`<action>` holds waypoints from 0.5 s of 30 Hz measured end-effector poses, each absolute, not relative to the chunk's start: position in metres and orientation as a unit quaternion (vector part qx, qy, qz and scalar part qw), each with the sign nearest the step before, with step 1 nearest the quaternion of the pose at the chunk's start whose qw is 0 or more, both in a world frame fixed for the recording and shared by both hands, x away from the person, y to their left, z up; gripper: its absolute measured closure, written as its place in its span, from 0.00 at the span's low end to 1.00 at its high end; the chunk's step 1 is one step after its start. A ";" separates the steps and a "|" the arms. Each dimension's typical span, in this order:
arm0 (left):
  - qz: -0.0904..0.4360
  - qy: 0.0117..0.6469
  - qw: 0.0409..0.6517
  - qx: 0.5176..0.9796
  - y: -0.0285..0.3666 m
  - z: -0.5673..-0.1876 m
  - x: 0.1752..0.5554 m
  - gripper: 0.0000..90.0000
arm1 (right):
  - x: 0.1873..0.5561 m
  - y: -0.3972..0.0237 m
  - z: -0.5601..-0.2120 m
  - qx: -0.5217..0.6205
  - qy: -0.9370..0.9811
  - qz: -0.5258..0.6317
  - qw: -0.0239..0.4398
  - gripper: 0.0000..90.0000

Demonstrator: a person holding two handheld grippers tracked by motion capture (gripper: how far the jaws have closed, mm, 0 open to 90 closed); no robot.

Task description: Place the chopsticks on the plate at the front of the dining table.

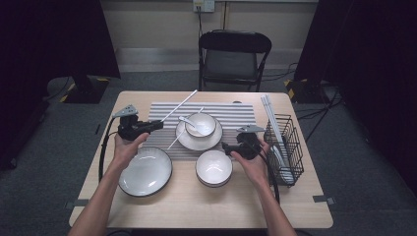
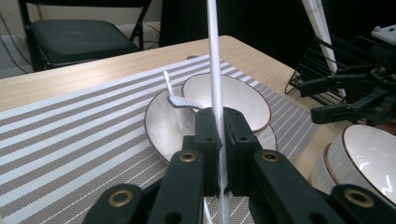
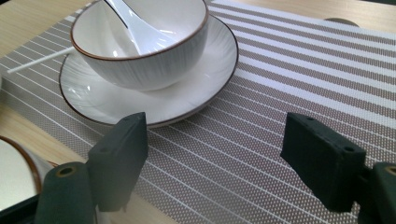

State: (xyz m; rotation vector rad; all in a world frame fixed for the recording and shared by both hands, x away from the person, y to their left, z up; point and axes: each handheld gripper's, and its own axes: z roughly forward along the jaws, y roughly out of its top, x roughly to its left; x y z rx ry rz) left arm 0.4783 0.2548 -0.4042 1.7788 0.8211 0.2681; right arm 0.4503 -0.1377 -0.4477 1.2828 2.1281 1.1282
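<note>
Two bowls: spoon (image 1: 187,121) in bowl (image 1: 200,123) on saucer (image 1: 183,138) | left gripper (image 2: 219,135) fingers clenched on chopstick (image 2: 215,84) | right gripper (image 3: 215,161) fingers released

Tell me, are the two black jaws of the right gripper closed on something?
No, in the right gripper view the right gripper has its jaws wide apart, with the striped grey placemat showing between them.

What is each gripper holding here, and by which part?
The left gripper clamps a long thin white chopstick near its lower end. The right gripper holds nothing; its jaws stand open above the striped placemat.
</note>
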 end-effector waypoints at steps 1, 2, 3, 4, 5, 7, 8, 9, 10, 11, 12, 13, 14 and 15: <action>0.114 0.347 0.550 0.751 0.254 -0.404 0.479 0.95 | 0.450 -0.139 -0.449 0.462 0.763 0.404 0.202 0.25; 0.114 0.345 0.550 0.752 0.253 -0.403 0.481 0.95 | 0.451 -0.139 -0.450 0.462 0.763 0.405 0.202 0.25; 0.113 0.346 0.553 0.749 0.252 -0.402 0.483 0.95 | 0.451 -0.139 -0.452 0.463 0.763 0.403 0.202 0.25; 0.110 0.348 0.556 0.747 0.251 -0.402 0.484 0.95 | 0.451 -0.139 -0.454 0.466 0.762 0.401 0.202 0.24; 0.106 0.348 0.555 0.748 0.251 -0.402 0.486 0.95 | 0.450 -0.140 -0.454 0.467 0.761 0.404 0.200 0.23; 0.113 0.350 0.546 0.753 0.247 -0.403 0.487 0.95 | 0.451 -0.141 -0.454 0.470 0.757 0.405 0.203 0.24; 0.111 0.349 0.547 0.753 0.246 -0.404 0.488 0.95 | 0.452 -0.142 -0.454 0.472 0.755 0.404 0.208 0.24; 0.111 0.348 0.548 0.752 0.245 -0.404 0.489 0.95 | 0.452 -0.143 -0.455 0.473 0.755 0.403 0.208 0.24; 0.111 0.349 0.548 0.752 0.244 -0.405 0.489 0.95 | 0.453 -0.144 -0.455 0.477 0.754 0.402 0.206 0.24; 0.110 0.352 0.546 0.752 0.244 -0.406 0.491 0.95 | 0.454 -0.145 -0.456 0.477 0.755 0.398 0.208 0.24; 0.109 0.354 0.544 0.753 0.244 -0.407 0.492 0.95 | 0.454 -0.145 -0.457 0.479 0.756 0.394 0.208 0.24; 0.110 0.358 0.541 0.753 0.245 -0.409 0.495 0.95 | 0.454 -0.146 -0.458 0.479 0.758 0.391 0.209 0.24; 0.109 0.362 0.542 0.751 0.245 -0.410 0.496 0.95 | 0.454 -0.145 -0.459 0.478 0.761 0.383 0.212 0.24; 0.108 0.365 0.543 0.748 0.246 -0.412 0.498 0.95 | 0.454 -0.144 -0.460 0.478 0.763 0.379 0.215 0.24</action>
